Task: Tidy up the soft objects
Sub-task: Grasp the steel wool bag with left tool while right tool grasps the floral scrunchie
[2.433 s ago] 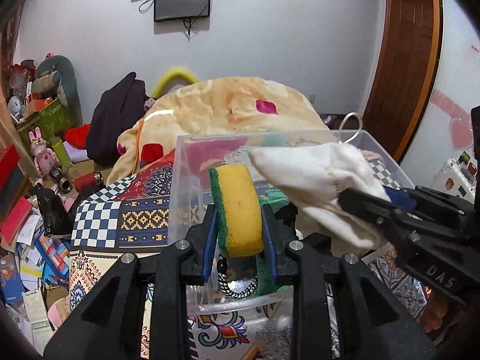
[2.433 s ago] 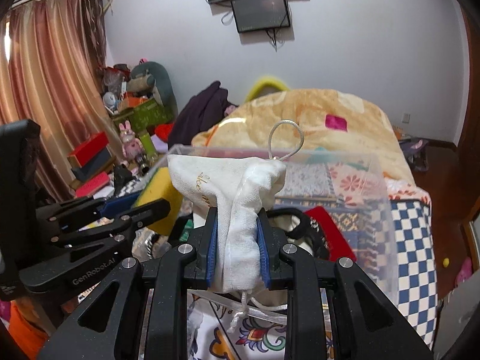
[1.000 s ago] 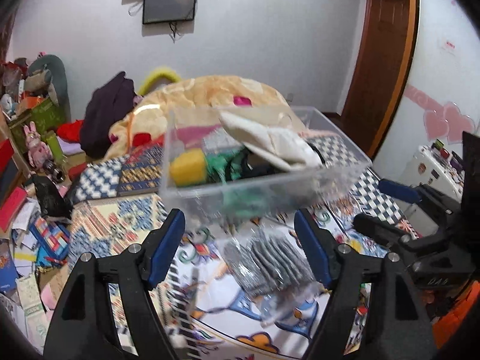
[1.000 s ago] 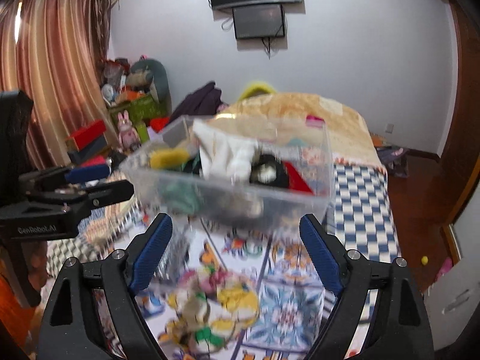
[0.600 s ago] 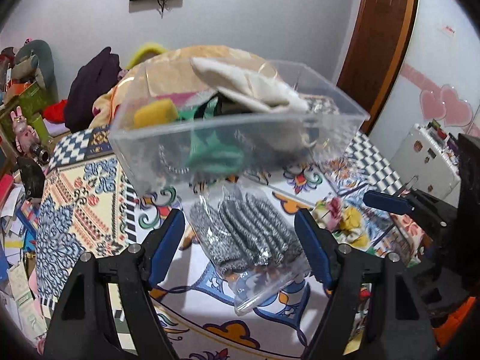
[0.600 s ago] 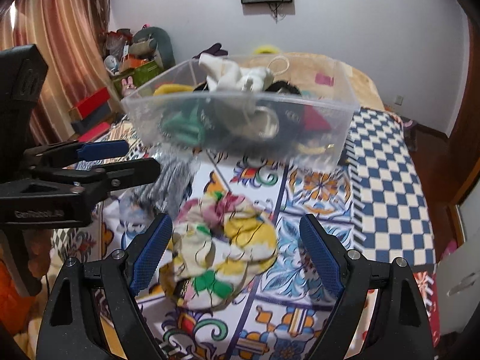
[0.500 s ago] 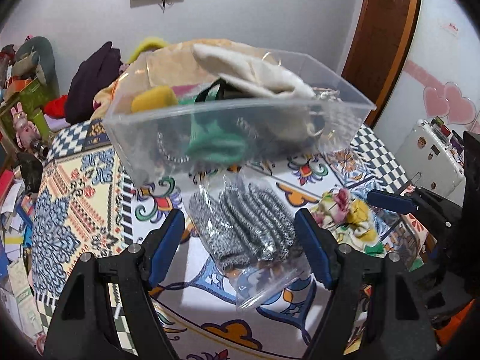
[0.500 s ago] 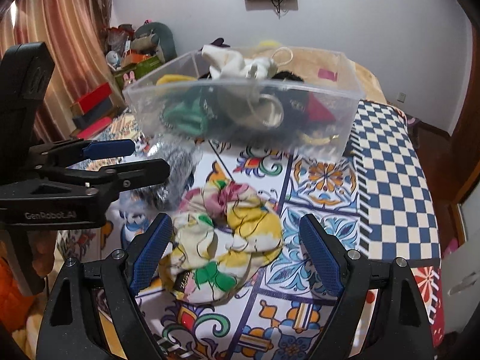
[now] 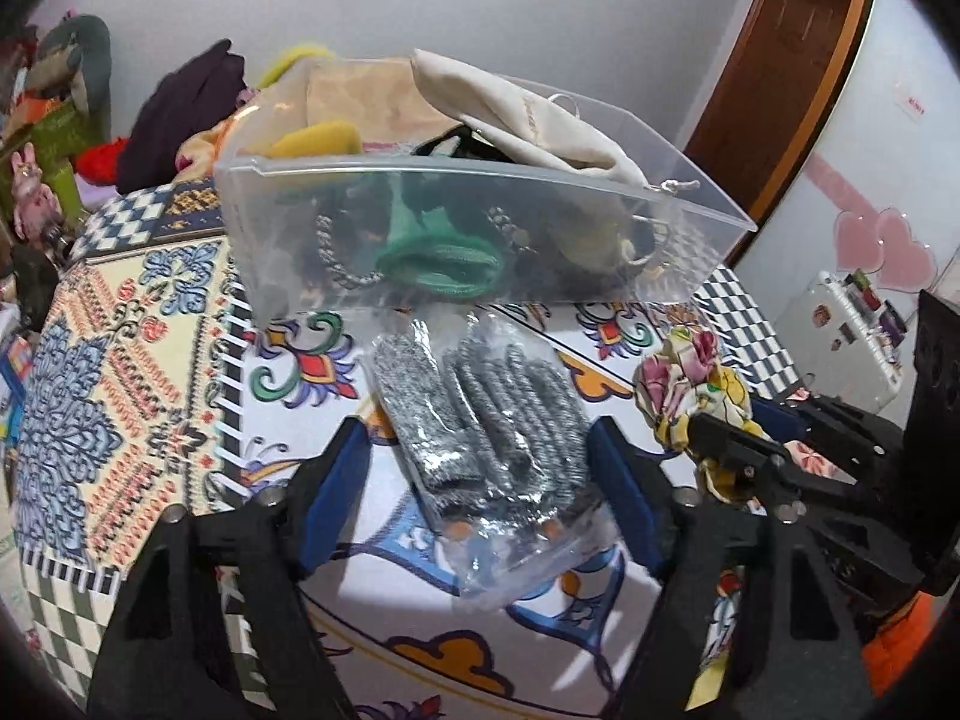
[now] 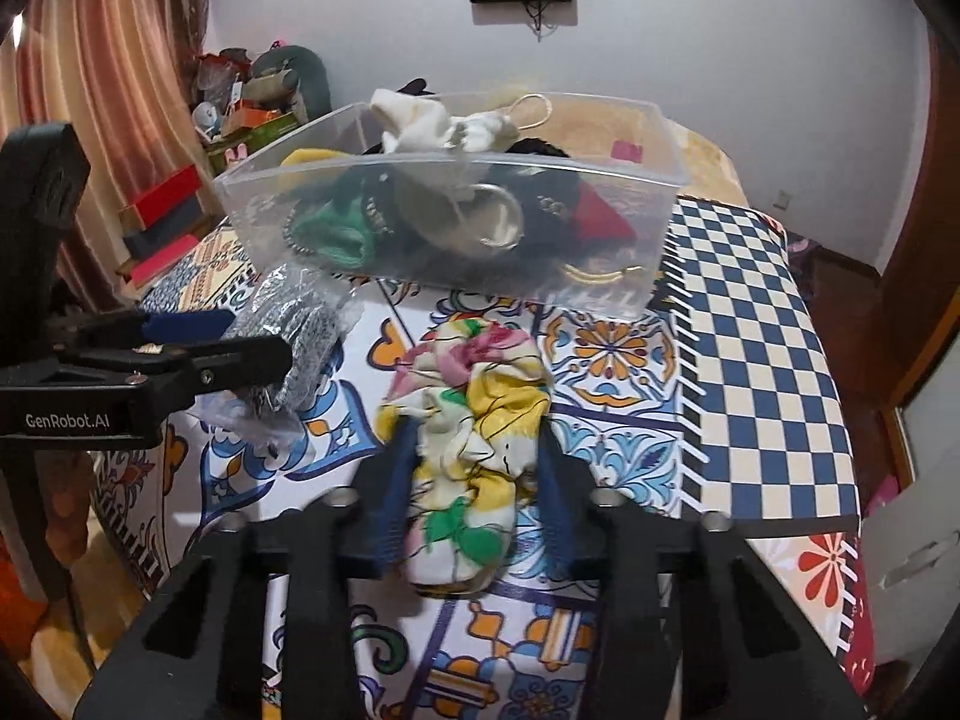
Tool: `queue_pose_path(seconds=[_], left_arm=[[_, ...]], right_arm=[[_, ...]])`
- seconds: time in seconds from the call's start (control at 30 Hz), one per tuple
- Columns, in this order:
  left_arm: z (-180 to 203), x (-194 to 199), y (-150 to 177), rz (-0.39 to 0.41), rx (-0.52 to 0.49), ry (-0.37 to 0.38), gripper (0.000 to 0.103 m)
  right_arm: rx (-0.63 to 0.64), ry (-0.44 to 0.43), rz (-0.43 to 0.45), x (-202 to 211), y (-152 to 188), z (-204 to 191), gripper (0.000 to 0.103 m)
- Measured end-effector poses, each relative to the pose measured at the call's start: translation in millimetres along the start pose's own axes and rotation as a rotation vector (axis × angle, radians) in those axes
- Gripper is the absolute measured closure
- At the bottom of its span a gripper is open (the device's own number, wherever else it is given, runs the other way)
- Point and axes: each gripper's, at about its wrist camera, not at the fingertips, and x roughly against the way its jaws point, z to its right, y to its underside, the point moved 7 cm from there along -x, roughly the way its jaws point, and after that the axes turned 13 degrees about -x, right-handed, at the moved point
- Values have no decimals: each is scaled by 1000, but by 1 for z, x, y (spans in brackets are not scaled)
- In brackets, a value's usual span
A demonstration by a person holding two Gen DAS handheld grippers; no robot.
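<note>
A clear plastic bin (image 9: 468, 180) (image 10: 654, 180) on the patterned cloth holds a yellow sponge (image 9: 318, 141), a white pouch (image 9: 528, 120) (image 10: 432, 120), a green item (image 9: 438, 258) and other soft things. A clear bag of grey cloths (image 9: 492, 420) (image 10: 300, 330) lies in front of it. My left gripper (image 9: 480, 480) is open, its fingers on either side of the bag. A crumpled floral cloth (image 10: 474, 420) (image 9: 696, 378) lies to the right. My right gripper (image 10: 474, 474) has its jaws around this cloth, partly closed, pads touching its sides.
The table (image 10: 750, 330) has a checkered section at the right, with its edge at the right. A bed with an orange blanket (image 10: 702, 144) lies behind the bin. Clutter and boxes (image 10: 168, 222) stand at the left by curtains.
Both grippers let go of the sponge and pouch into the bin, drew back and dropped low. The left now straddles the bag; the right has narrowed around the floral cloth.
</note>
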Motion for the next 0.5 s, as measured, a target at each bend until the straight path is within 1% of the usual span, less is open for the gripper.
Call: queue_pose_path(seconds=[0.03,0.1,0.13,0.17,0.2,0.3,0.5], left_arm=[[3,-1,-1,-1,-5,8,39],[8,-2,-2,4,-10,35,53],[10,-3,-2,3,-17,38,57],[11,-4,-2,2,-26,39,63],[13,-3,-1,4,-38,30,66],[19,-1,-4,12,-63,10,71],[20,23,-8,60,-83,-13,73]], right_arm=[[-5,-3,1,1,1,1,81],[-14,-9,2,3,1,3,85],[-15,-9,5,4,2,3,85],[-14,-12,7,5,2,1,86],[-11,-16,9,6,1,-1,86],[-3,-21,29,13,-2,-3,86],[-9,-41,75,30,-13,-4,86]])
